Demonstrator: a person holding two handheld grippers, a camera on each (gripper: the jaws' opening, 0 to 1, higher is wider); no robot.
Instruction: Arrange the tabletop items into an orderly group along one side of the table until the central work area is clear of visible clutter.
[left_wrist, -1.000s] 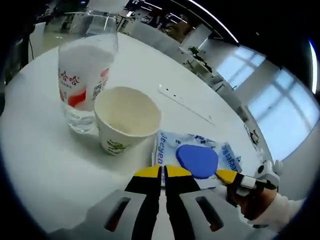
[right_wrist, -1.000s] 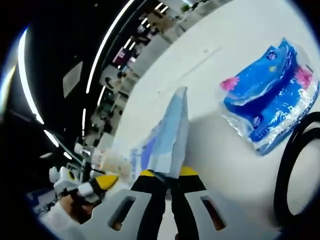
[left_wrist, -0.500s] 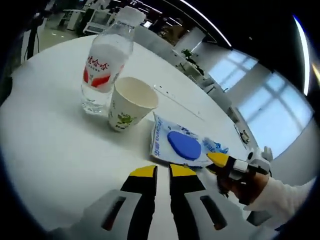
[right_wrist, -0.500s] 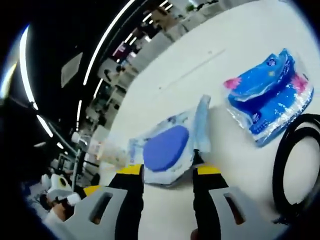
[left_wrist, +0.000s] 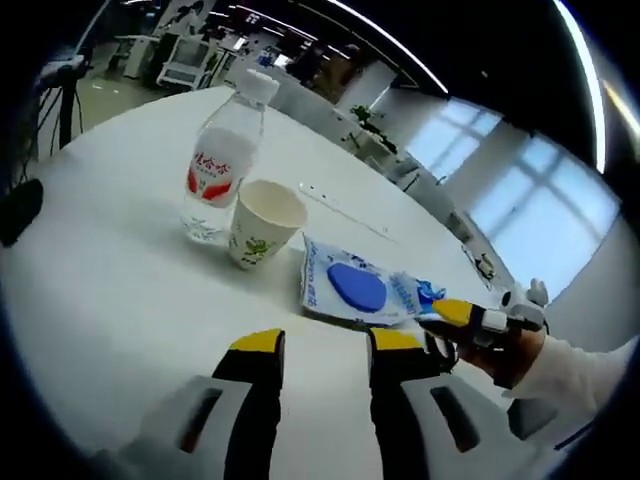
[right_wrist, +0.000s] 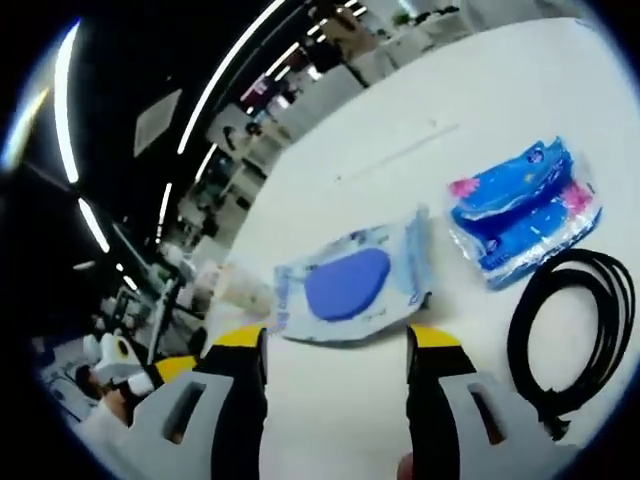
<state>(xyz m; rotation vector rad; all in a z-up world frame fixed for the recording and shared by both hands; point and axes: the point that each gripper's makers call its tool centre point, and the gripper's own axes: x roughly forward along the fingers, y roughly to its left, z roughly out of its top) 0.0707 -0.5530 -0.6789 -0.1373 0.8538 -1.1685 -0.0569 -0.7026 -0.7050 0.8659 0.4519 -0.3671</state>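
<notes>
Right gripper view: paper cup (right_wrist: 243, 290) and bottle (right_wrist: 190, 268), left of centre, blurred, outlines barely separable. Black cable (right_wrist: 570, 335), right, lower end smeared. Left gripper view: dark object (left_wrist: 18, 208), far left, unidentifiable.

Lighting: bright, even. Sources: ceiling strip lights (right_wrist: 215, 75), seen as long curved streaks; daylight through windows (left_wrist: 520, 200) far ahead and right of the left jaws, washed out pale blue.
Table (left_wrist: 110, 300): white, near glare-free; soft short shadows beside bottle (left_wrist: 222, 160) and cup (left_wrist: 262, 222).
Distortion: strong fisheye bending at edges in both views.
Focus: centre fairly sharp; background room soft; right gripper view slightly blurred, hazier to the left of the jaws.
</notes>
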